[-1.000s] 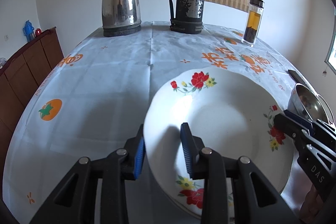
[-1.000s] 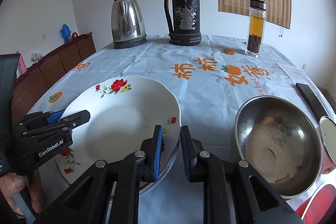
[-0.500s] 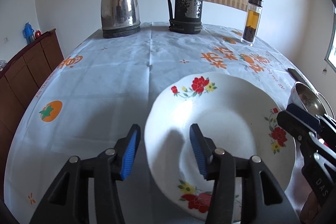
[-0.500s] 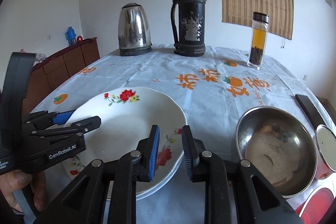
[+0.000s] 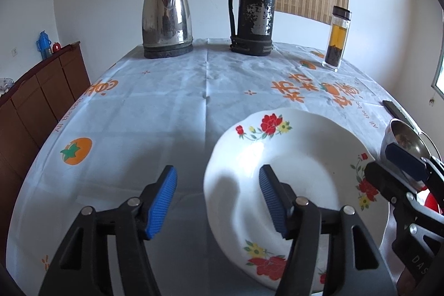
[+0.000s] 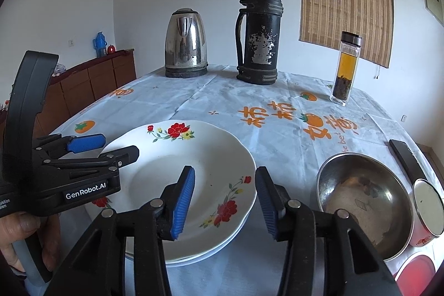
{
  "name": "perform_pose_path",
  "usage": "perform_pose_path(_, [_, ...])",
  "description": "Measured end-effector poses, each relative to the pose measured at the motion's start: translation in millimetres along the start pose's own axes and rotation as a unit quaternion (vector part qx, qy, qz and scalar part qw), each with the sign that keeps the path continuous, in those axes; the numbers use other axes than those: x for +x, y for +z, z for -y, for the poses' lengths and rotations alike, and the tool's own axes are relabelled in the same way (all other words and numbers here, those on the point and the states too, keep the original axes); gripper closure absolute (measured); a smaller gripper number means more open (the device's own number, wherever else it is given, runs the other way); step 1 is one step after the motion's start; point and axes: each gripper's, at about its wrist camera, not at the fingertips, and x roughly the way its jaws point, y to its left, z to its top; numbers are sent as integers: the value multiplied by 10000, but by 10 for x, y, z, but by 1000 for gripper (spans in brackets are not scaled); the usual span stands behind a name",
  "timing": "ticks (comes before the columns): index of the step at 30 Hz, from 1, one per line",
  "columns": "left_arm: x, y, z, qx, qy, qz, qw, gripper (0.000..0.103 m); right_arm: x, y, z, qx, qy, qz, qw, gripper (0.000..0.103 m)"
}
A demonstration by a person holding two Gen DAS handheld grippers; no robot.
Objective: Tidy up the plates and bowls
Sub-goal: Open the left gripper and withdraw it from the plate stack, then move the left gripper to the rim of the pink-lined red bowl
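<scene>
Both fingers spread, floral plate (image 6: pixel 177 171) rim between each pair, seemingly untouched

both grippers are matte black plastic with ribbed blue pads (image 5: pixel 161 201) and silver pivot screws (image 6: pixel 292 203). the left gripper (image 6: pixel 108 147) carries white "genrobot.ai" lettering and a grey handle, gripped by a bare hand (image 6: pixel 26 237) with tanned, creased skin.

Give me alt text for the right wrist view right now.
The open right gripper hovers over the near right rim of a white floral plate stacked on another plate, with the open left gripper at the plate's left edge. A steel bowl sits to the right; a kettle, black thermos and tea bottle stand behind.
</scene>
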Motion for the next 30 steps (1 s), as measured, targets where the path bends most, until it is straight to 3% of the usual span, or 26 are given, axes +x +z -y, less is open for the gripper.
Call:
perform_pose_path(11, [-199, 30, -73, -263, 14, 496, 9984, 40, -285, -57, 102, 346, -200, 651, 9971, 52])
perform_pose_path(16, [-276, 14, -59, -271, 97, 703, 9971, 40, -480, -146, 100, 364, -93, 714, 9967, 52])
perform_pose_path(24, [-347, -63, 90, 37, 262, 832, 9962, 40, -1154, -286, 278, 310, 40, 912, 9953, 52])
perform_pose_path(30, [-621, -137, 220, -7, 153, 771, 9969, 40, -1666, -466, 658, 422, -162, 913, 9948, 52])
